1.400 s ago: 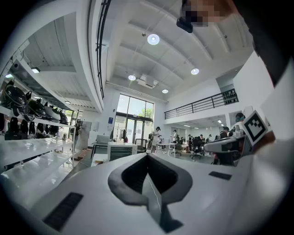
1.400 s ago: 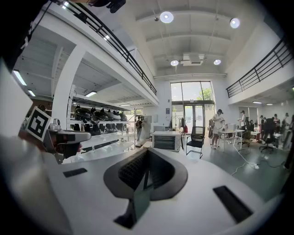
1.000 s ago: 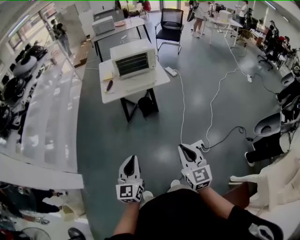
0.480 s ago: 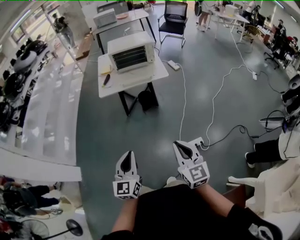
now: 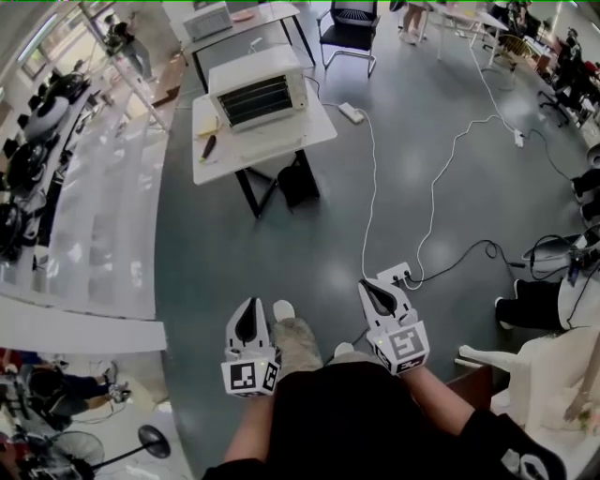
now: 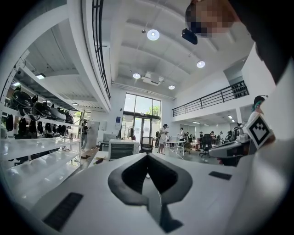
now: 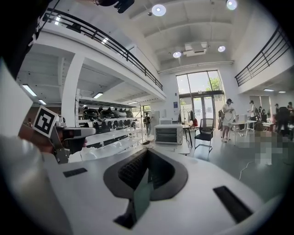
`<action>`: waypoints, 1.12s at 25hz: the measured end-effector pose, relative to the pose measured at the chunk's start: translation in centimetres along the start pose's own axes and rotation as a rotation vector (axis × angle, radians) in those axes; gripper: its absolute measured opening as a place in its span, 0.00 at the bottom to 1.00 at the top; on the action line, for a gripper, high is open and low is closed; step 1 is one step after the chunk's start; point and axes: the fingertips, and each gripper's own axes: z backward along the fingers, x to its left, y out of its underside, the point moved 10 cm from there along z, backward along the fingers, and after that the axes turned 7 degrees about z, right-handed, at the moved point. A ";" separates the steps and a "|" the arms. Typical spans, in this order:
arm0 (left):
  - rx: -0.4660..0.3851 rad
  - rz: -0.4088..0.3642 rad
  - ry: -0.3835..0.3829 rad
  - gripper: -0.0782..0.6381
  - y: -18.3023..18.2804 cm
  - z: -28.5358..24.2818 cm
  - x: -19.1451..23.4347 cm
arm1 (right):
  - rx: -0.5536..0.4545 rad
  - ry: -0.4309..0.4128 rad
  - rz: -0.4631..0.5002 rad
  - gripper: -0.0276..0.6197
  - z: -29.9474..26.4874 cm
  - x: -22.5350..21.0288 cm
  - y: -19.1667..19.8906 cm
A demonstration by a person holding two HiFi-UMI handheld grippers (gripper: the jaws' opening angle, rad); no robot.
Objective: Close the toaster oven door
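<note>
The white toaster oven (image 5: 258, 94) stands on a white table (image 5: 305, 136) far ahead across the floor. Its barred front faces me, and its door seems folded down in front, though it is too small to be sure. It also shows small in the left gripper view as the toaster oven (image 6: 123, 149) and in the right gripper view as the toaster oven (image 7: 168, 133). My left gripper (image 5: 248, 320) and right gripper (image 5: 375, 298) are held low, close to the person's body, well short of the table. Both are shut with nothing in them; left gripper (image 6: 148, 158), right gripper (image 7: 148, 155).
A dark bag (image 5: 298, 183) sits under the table, and a small dark item (image 5: 208, 146) lies on it. White cables (image 5: 433, 187) and power strips (image 5: 352, 112) cross the floor at right. Long white shelves (image 5: 94, 216) line the left. A black chair (image 5: 352, 23) stands behind.
The person has walked on across the floor, carrying both shut grippers along. A shoe now shows between the grippers, and the right gripper is over the near power strip.
</note>
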 end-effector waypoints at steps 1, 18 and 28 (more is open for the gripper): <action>0.001 0.000 0.002 0.13 0.0 -0.4 0.1 | 0.005 -0.002 0.003 0.08 -0.4 -0.1 0.1; 0.026 -0.027 0.069 0.13 -0.5 -13.0 6.1 | 0.060 0.070 0.022 0.08 -12.0 -4.0 -1.0; 0.039 0.001 0.128 0.13 -4.1 -22.9 16.6 | 0.091 0.074 0.061 0.08 -26.7 -3.3 -6.6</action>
